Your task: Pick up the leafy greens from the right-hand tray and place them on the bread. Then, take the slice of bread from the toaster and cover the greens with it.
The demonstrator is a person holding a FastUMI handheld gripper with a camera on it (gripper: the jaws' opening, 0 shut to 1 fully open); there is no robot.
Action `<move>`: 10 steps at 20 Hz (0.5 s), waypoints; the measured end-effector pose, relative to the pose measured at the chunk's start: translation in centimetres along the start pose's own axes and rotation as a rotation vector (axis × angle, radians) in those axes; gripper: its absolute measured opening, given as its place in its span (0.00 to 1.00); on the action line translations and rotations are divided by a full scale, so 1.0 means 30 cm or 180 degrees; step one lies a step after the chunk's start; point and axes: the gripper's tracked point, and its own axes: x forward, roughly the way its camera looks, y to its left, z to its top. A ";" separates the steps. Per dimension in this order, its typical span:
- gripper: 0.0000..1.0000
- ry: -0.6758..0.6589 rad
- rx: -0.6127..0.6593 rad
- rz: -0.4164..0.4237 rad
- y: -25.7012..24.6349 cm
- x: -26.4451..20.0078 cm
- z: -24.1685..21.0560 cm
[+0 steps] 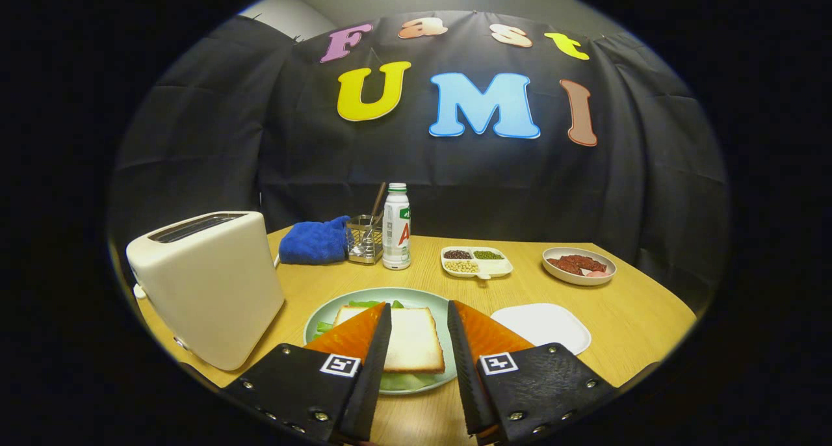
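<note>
The wooden table (pixel 650 303) fills the near ground, and the biggest thing on it is the cream toaster (pixel 208 283), standing at the near left, left of the claw; its slots face up and what sits in them cannot be made out. Next in size is the pale green plate (pixel 422 298), lying directly ahead of the gripper (pixel 419 313), partly under the fingertips. On it rests a slice of bread (pixel 413 339), square, pale in the middle with a browned crust, lying flat; it shows in the gap between the two fingers. The leafy greens (pixel 364 304) lie under the bread, poking out as light green frills at its far edge, left side and near edge.

The claw is spread, its fingers apart with nothing pinched between them, hovering over the plate.

Just right of the plate sits a flat white tray (pixel 543 326), right beside the right finger. Farther off, a blue cloth (pixel 315 240) lies bunched at the far left behind the toaster, a wire holder (pixel 365 239) with utensils just right of it, then a white bottle (pixel 396 228) standing upright. To the far right are a divided dish (pixel 478 262) of beans and seeds and a round bowl (pixel 578 265) holding dark red pieces. Nothing stands between the fingers and the bread.
</note>
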 end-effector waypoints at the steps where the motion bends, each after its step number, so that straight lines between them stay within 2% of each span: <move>1: 0.52 -0.0043 -0.0014 0.0015 -0.010 -0.011 0.011; 10: 0.52 -0.0257 0.0020 -0.0092 -0.250 -0.118 0.070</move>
